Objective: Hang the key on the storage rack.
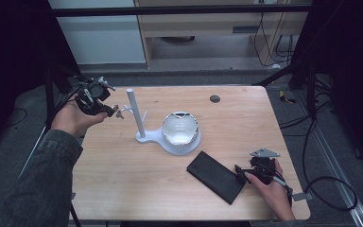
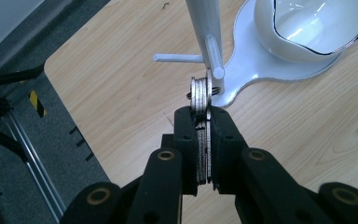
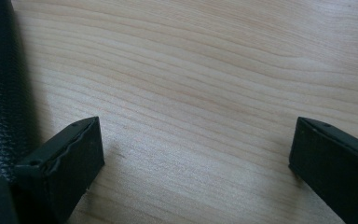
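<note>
left gripper pinches silver glittery bangles edge-on, just short of the white stand's peg, likely for hanging; right gripper rests wide, empty, black leather case beside it.

Counter: pale wood grain. Stand: plain white, with white pegs. Bowl: white, dark rim line. Case: black, pebbled leather texture. Bracelet: silvery, glittery bands. Hand-held gripper: black jaws, brass-coloured rivets.

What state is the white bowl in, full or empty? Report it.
Empty. The white bowl sits upright on the white stand's base, and its glossy interior shows only reflections.
</note>
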`<state>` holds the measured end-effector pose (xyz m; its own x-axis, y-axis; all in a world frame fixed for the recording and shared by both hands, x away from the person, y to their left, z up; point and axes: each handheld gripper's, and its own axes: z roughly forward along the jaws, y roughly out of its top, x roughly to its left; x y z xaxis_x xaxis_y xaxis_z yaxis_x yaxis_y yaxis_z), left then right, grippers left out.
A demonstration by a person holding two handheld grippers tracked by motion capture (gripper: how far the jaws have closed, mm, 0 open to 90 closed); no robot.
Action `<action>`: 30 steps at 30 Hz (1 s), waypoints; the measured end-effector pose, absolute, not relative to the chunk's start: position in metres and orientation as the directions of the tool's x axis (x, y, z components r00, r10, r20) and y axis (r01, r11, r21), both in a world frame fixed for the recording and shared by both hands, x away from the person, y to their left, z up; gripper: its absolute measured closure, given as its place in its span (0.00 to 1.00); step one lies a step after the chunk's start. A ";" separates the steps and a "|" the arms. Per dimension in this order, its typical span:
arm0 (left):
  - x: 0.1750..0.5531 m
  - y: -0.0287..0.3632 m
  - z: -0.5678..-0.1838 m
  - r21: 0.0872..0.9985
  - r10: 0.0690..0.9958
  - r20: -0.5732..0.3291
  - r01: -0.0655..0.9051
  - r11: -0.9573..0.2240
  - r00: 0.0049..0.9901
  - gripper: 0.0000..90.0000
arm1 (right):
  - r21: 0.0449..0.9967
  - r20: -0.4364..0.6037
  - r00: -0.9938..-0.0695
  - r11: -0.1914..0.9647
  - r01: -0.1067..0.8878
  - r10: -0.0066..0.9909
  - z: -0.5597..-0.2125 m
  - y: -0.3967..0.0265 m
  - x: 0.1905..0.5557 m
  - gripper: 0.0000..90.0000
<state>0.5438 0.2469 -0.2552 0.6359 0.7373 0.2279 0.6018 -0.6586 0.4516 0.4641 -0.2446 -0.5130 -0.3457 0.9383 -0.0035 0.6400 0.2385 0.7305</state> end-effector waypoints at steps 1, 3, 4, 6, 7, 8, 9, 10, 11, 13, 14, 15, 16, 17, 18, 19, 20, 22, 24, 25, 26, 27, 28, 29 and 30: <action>0.544 0.247 -0.255 0.452 0.738 0.225 0.603 -0.657 0.636 0.92 | 0.731 -0.004 -0.346 0.239 0.640 0.938 -0.513 -0.245 0.464 0.04; 0.545 0.247 -0.254 0.455 0.739 0.225 0.602 -0.656 0.635 0.92 | 0.730 -0.004 -0.346 0.239 0.640 0.938 -0.513 -0.245 0.464 0.04; 0.546 0.246 -0.254 0.453 0.738 0.225 0.602 -0.657 0.636 0.92 | 0.730 -0.004 -0.346 0.239 0.640 0.938 -0.513 -0.245 0.464 0.04; 0.546 0.246 -0.254 0.448 0.735 0.227 0.602 -0.661 0.639 0.92 | 0.730 -0.003 -0.346 0.238 0.640 0.938 -0.513 -0.245 0.464 0.04; 0.546 0.245 -0.254 0.448 0.734 0.226 0.601 -0.662 0.640 0.92 | 0.731 -0.004 -0.346 0.239 0.640 0.938 -0.513 -0.245 0.464 0.04; 0.547 0.245 -0.254 0.447 0.734 0.227 0.601 -0.663 0.640 0.92 | 0.730 -0.004 -0.346 0.239 0.640 0.938 -0.513 -0.245 0.464 0.04; 0.547 0.244 -0.254 0.446 0.734 0.227 0.602 -0.662 0.640 0.92 | 0.730 -0.004 -0.346 0.239 0.640 0.938 -0.513 -0.245 0.464 0.04; 0.547 0.244 -0.254 0.446 0.733 0.226 0.601 -0.663 0.641 0.92 | 0.730 -0.004 -0.346 0.239 0.640 0.938 -0.513 -0.245 0.464 0.04; 0.547 0.243 -0.254 0.446 0.733 0.227 0.600 -0.664 0.641 0.92 | 0.731 -0.004 -0.346 0.239 0.639 0.938 -0.513 -0.245 0.464 0.04; 0.547 0.243 -0.255 0.444 0.732 0.226 0.601 -0.665 0.643 0.92 | 0.730 -0.004 -0.346 0.239 0.640 0.938 -0.513 -0.245 0.464 0.04; 0.548 0.242 -0.255 0.442 0.731 0.225 0.601 -0.666 0.645 0.92 | 0.730 -0.004 -0.346 0.239 0.640 0.938 -0.513 -0.245 0.464 0.04; 0.548 0.242 -0.255 0.444 0.730 0.223 0.599 -0.666 0.646 0.92 | 0.730 -0.004 -0.346 0.239 0.640 0.938 -0.513 -0.245 0.464 0.04; 0.548 0.241 -0.255 0.446 0.730 0.226 0.598 -0.666 0.645 0.92 | 0.731 -0.004 -0.346 0.238 0.640 0.938 -0.513 -0.245 0.464 0.04; 0.548 0.240 -0.255 0.444 0.728 0.227 0.596 -0.669 0.647 0.92 | 0.730 -0.003 -0.346 0.239 0.640 0.938 -0.513 -0.245 0.464 0.04; 0.548 0.239 -0.255 0.448 0.728 0.224 0.596 -0.667 0.647 0.92 | 0.730 -0.004 -0.345 0.238 0.640 0.939 -0.513 -0.245 0.464 0.04; 0.548 0.239 -0.255 0.446 0.726 0.223 0.594 -0.670 0.651 0.92 | 0.730 -0.004 -0.346 0.239 0.640 0.938 -0.513 -0.245 0.464 0.04; 0.548 0.238 -0.255 0.447 0.727 0.225 0.594 -0.669 0.649 0.92 | 0.730 -0.003 -0.346 0.239 0.640 0.938 -0.513 -0.245 0.464 0.04; 0.549 0.236 -0.255 0.445 0.725 0.228 0.593 -0.672 0.650 0.92 | 0.731 -0.004 -0.346 0.239 0.640 0.938 -0.513 -0.245 0.464 0.04; 0.551 0.235 -0.256 0.445 0.727 0.226 0.595 -0.669 0.648 0.92 | 0.731 -0.006 -0.348 0.241 0.638 0.938 -0.513 -0.245 0.464 0.04; 0.552 0.235 -0.256 0.444 0.728 0.225 0.597 -0.668 0.647 0.92 | 0.730 -0.004 -0.349 0.241 0.639 0.937 -0.513 -0.245 0.464 0.04; 0.553 0.235 -0.257 0.443 0.728 0.227 0.597 -0.669 0.647 0.92 | 0.730 -0.005 -0.350 0.243 0.639 0.937 -0.513 -0.245 0.464 0.04; 0.553 0.234 -0.258 0.442 0.731 0.228 0.600 -0.667 0.644 0.92 | 0.729 -0.008 -0.350 0.245 0.640 0.937 -0.513 -0.245 0.464 0.04; 0.554 0.234 -0.258 0.438 0.730 0.232 0.601 -0.669 0.643 0.92 | 0.730 -0.008 -0.350 0.245 0.639 0.937 -0.513 -0.245 0.464 0.04; 0.555 0.234 -0.259 0.438 0.730 0.234 0.601 -0.669 0.642 0.92 | 0.728 -0.010 -0.351 0.248 0.639 0.936 -0.513 -0.245 0.464 0.04; 0.555 0.233 -0.259 0.439 0.732 0.232 0.603 -0.667 0.641 0.92 | 0.728 -0.010 -0.351 0.248 0.639 0.936 -0.513 -0.245 0.464 0.04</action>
